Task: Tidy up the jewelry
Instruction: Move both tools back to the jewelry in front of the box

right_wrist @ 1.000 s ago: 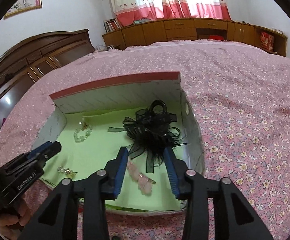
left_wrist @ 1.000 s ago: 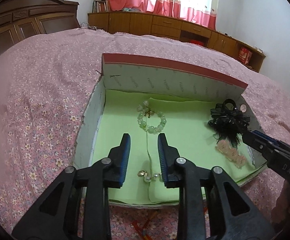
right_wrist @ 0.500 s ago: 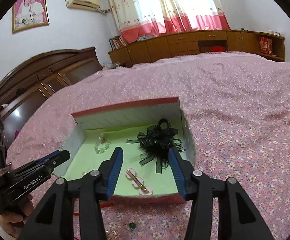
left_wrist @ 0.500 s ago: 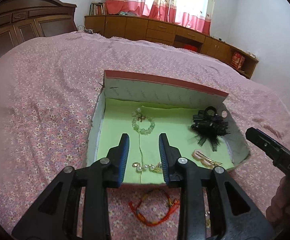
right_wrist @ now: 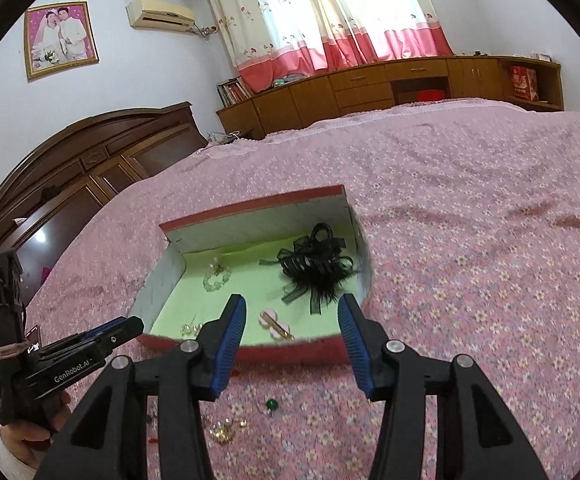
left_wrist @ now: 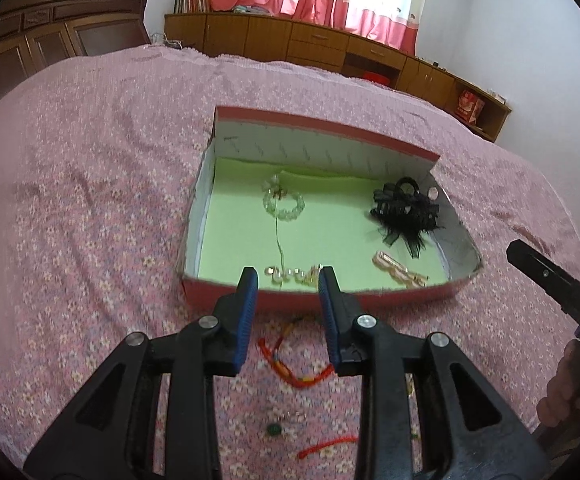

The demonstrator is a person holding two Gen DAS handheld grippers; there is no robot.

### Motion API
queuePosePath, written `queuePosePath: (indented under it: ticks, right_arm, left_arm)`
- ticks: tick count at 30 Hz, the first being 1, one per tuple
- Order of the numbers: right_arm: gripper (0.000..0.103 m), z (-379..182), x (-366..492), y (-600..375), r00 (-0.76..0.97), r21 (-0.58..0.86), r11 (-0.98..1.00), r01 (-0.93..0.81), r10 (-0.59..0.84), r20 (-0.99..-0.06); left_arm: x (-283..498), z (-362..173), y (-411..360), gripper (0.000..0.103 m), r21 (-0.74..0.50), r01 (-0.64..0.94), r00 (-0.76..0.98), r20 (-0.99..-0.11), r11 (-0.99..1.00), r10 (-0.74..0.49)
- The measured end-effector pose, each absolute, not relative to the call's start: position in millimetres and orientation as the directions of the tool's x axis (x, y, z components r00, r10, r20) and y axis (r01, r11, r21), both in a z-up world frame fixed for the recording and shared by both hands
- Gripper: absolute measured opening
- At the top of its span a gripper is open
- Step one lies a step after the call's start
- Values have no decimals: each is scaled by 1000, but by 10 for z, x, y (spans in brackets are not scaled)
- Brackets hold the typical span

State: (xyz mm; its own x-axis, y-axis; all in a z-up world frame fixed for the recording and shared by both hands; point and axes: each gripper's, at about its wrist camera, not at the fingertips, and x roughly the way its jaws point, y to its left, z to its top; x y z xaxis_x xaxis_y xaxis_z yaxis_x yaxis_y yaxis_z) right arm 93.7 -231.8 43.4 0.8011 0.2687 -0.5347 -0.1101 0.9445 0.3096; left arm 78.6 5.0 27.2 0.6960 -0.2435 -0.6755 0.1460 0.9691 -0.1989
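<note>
A red-rimmed box (left_wrist: 385, 142) with a green lining lies on the bed. In it are a pale green bead bracelet (left_wrist: 284, 206), a black feathered hair clip (left_wrist: 403, 212), a pink hair clip (left_wrist: 397, 270) and a pearl piece (left_wrist: 290, 274). On the bedspread in front of the box lie a red cord bracelet (left_wrist: 290, 368), a green bead (left_wrist: 274, 429) and a gold piece (right_wrist: 226, 430). My left gripper (left_wrist: 288, 280) is open and empty above the box's near edge. My right gripper (right_wrist: 291, 306) is open and empty, also in front of the box.
The pink floral bedspread (left_wrist: 82, 220) spreads all around the box. A dark wooden headboard (right_wrist: 86, 168) stands at the left and low wooden cabinets (right_wrist: 389, 84) line the far wall under curtains. Another red cord (left_wrist: 325, 444) lies near the bottom.
Both grippers have pulled back and up from inside the box to in front of its near edge. Loose pieces on the bedspread have come into view. Both stay open.
</note>
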Motion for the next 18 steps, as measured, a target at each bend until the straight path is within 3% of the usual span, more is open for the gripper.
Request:
queuePosePath:
  ticks: [18]
  right_arm:
    - [51, 114, 748, -2363, 753, 302, 951, -71, 250, -609]
  left_arm:
    - [695, -172, 14, 22, -224, 126, 581, -773, 967, -254]
